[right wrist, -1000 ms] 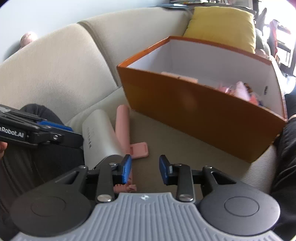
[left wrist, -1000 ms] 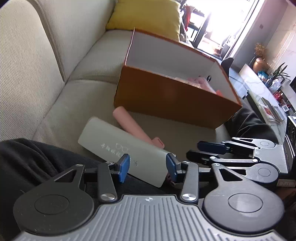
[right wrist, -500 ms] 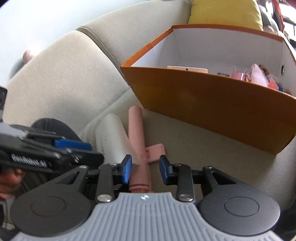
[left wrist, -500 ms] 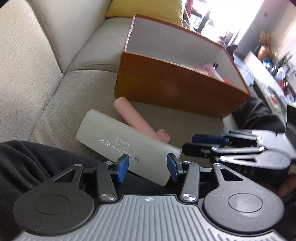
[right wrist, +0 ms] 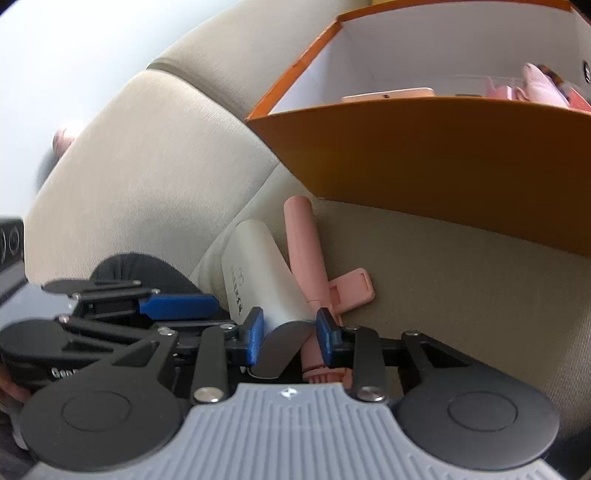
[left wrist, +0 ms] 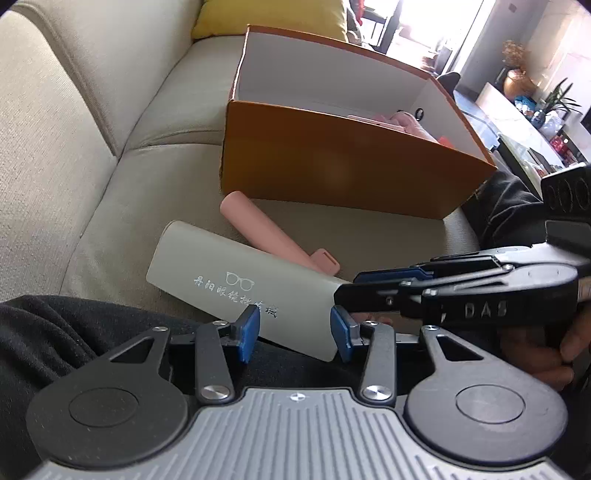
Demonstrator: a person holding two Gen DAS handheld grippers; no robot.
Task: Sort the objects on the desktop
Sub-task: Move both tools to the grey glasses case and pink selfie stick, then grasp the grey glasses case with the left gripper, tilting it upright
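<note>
While the right tongs have just been closing around the grey glasses case, the left tongs stand half open over it, gripping nothing; lifting toward the orange box seems next.

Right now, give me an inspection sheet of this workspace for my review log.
Surface: beige sofa seat.
Job's things: grey glasses case beside pink handled tool; orange box behind, holding pink items.
Clutter: yellow cushion.
Grippers: left gripper open around the case's near end; right gripper straddles case and tool, grip unclear; both have just been closing.
Cables: nothing seen.
Surroundings: bright window, potted plant.
</note>
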